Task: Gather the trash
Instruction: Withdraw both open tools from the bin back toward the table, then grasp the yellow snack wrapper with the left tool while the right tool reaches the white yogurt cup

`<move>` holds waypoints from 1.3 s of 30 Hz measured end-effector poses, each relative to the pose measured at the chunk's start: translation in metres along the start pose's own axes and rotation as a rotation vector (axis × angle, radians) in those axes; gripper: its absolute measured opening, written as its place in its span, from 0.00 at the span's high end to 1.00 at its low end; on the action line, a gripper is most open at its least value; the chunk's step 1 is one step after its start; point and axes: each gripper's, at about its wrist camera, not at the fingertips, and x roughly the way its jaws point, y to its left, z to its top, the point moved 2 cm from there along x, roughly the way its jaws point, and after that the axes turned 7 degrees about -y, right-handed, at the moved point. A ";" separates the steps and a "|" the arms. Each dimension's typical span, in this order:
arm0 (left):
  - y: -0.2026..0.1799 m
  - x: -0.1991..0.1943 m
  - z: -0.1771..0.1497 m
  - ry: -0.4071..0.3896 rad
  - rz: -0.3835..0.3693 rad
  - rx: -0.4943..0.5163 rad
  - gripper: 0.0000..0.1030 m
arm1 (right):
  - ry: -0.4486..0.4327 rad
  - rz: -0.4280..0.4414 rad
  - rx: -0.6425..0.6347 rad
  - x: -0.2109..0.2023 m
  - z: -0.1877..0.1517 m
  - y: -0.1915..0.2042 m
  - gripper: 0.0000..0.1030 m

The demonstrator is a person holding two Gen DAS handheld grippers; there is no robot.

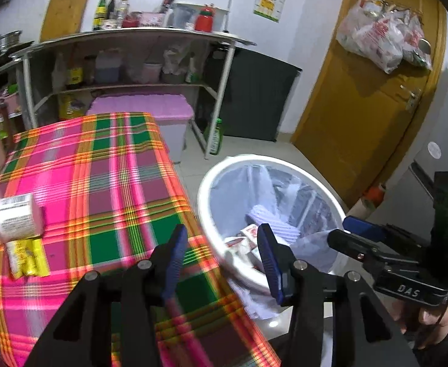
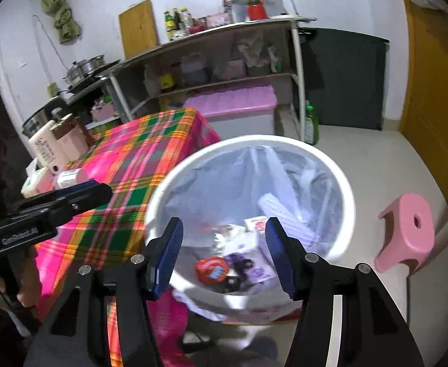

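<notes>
Right gripper (image 2: 224, 253), fingers apart, empty, over bin (image 2: 343, 180); left gripper (image 1: 221, 257) "GenRobot.AI", apart, empty; right reads "DAS".

Around you: plaid pink-green tablecloth (image 1: 108, 183); pink plastic stool (image 2: 407, 229) on the floor; lilac-lidded storage bin (image 2: 239, 104) beneath the metal shelf rack (image 1: 126, 61); yellow wooden door (image 1: 370, 98).

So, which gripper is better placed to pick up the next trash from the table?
Left. The left gripper is open above the table edge, nearer the white box and yellow packet; the right gripper is open over the bin.
</notes>
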 end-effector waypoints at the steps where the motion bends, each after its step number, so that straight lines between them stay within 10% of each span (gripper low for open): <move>1: 0.005 -0.004 -0.001 -0.006 0.015 -0.004 0.52 | -0.003 0.012 -0.007 0.000 0.001 0.006 0.45; 20: 0.145 -0.054 -0.029 -0.055 0.359 -0.197 0.52 | 0.039 0.192 -0.138 0.031 0.003 0.107 0.45; 31: 0.175 -0.017 -0.041 0.018 0.335 -0.320 0.52 | 0.064 0.206 -0.161 0.048 0.004 0.124 0.45; 39: 0.180 -0.025 -0.045 0.011 0.317 -0.328 0.72 | 0.080 0.224 -0.175 0.061 0.008 0.142 0.45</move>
